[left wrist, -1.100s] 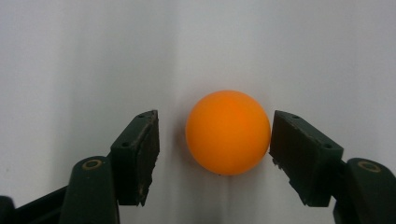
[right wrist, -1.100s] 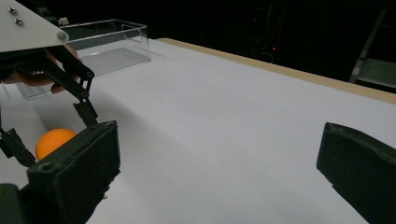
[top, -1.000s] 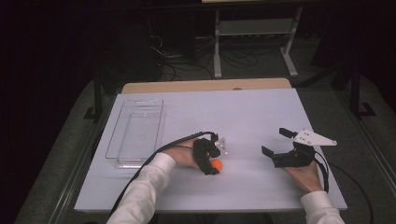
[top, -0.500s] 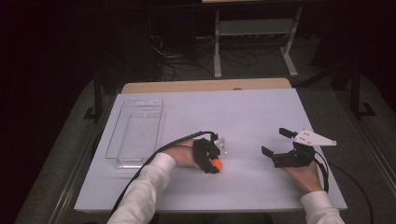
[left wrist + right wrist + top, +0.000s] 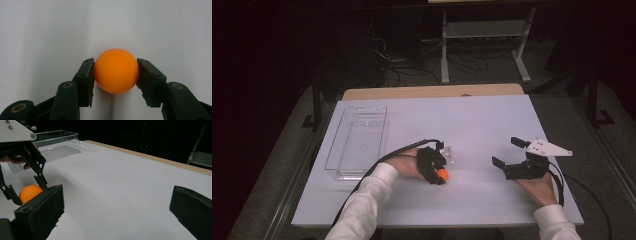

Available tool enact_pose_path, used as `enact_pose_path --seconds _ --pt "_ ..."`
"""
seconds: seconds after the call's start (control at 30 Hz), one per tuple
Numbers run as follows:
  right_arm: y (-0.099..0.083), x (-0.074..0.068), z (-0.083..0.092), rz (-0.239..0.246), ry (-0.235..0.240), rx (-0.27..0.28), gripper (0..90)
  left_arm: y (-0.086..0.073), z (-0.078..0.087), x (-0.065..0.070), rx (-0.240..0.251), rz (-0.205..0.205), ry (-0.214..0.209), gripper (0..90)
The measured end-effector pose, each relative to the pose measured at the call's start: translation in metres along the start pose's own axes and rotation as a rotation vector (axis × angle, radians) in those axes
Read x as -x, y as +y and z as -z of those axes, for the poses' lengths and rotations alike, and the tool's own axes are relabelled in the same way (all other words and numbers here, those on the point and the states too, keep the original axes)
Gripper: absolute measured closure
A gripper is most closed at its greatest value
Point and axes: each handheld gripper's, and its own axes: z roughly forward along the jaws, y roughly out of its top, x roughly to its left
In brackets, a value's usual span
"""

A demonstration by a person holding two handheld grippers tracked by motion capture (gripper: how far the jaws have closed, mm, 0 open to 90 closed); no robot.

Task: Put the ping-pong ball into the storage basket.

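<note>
Ball: a small round orange ball sits low on the white flat worktop, near the middle and a bit to the left.
Left gripper: the black left gripper has its jaws pinching the orange ball, one pad on each side.
Right gripper: the black right gripper with a grey three-cornered plate on top is well apart from the ball, on the right side; its jaws are spread wide with only bare worktop between them.
Box: a clear see-through plastic box lies on the left part of the worktop, apart from the ball.
In the way: the worktop between the ball and the box is bare.
Behind: past the far edge it is dark, with a pale metal stand and cables on the floor.
</note>
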Motion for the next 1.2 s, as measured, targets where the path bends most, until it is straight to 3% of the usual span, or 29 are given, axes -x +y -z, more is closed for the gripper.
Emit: enact_pose_path --seconds 0.57,1.2 --pt "0.000 0.000 0.000 -0.005 -0.004 0.001 0.0 -0.002 0.019 0.002 0.008 0.008 0.028 50.6" --pt "0.000 0.000 0.000 -0.010 -0.003 0.002 0.0 0.002 0.045 0.004 0.006 -0.010 0.064 50.5"
